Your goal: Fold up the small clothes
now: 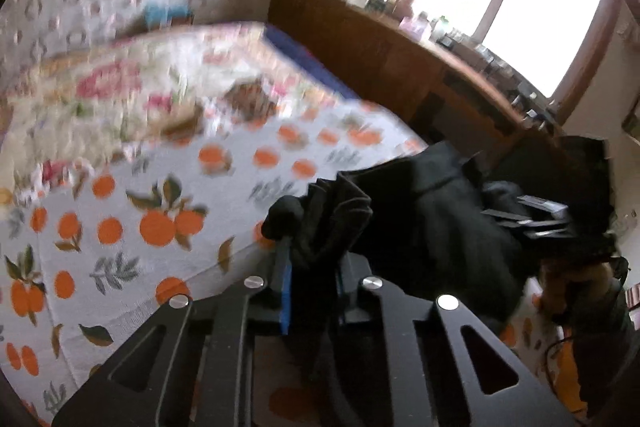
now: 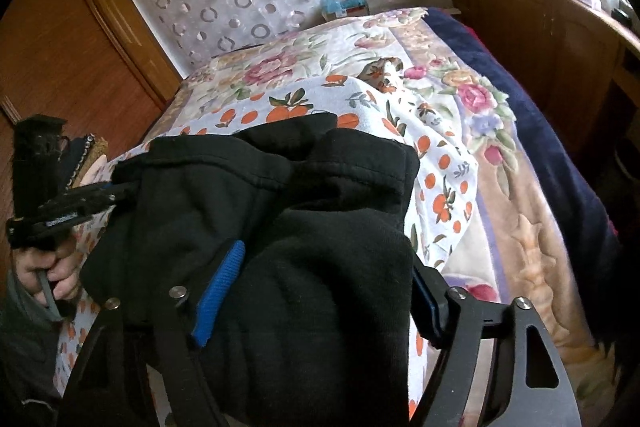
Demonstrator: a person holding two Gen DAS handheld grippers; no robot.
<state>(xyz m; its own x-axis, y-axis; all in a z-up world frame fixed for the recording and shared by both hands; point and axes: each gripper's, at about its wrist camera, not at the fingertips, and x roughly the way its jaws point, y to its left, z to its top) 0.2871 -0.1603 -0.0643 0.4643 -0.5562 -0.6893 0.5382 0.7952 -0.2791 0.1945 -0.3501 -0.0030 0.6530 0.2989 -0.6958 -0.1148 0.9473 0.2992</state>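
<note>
1. We saw a black, thick, soft-knit garment (image 2: pixel 304 227) bunched up above the near end of a bed, hanging between our two grippers instead of lying flat.
2. Our left gripper (image 1: pixel 312 267) had its blue-padded fingers (image 1: pixel 286 291) drawn close together, pinching a gathered fold of the black garment; the cloth rose out of the fingers in a crumpled tuft.
3. Our right gripper (image 2: pixel 320 291) had its fingers spread wide, and a thick bundle of the garment filled the gap from one blue pad (image 2: pixel 220 291) to the other; the pads lay against the cloth on both sides, gripping the bundle.
4. In the right wrist view, the left gripper (image 2: pixel 108 193) showed at the far left edge of the garment, with a hand (image 2: pixel 52 271) wrapped round its handle below.
5. In the left wrist view, the right gripper (image 1: pixel 536 219) appeared at the right end of the garment, partly buried in it.
6. Under the garment lay a white sheet printed with oranges and leaves (image 1: pixel 120 227), spread over a floral quilt (image 2: pixel 280 67).
7. A dark blue blanket (image 2: pixel 532 115) ran along the right side of the bed, beside a brown wooden cabinet (image 2: pixel 540 39).
8. The left wrist view was blurred.
</note>
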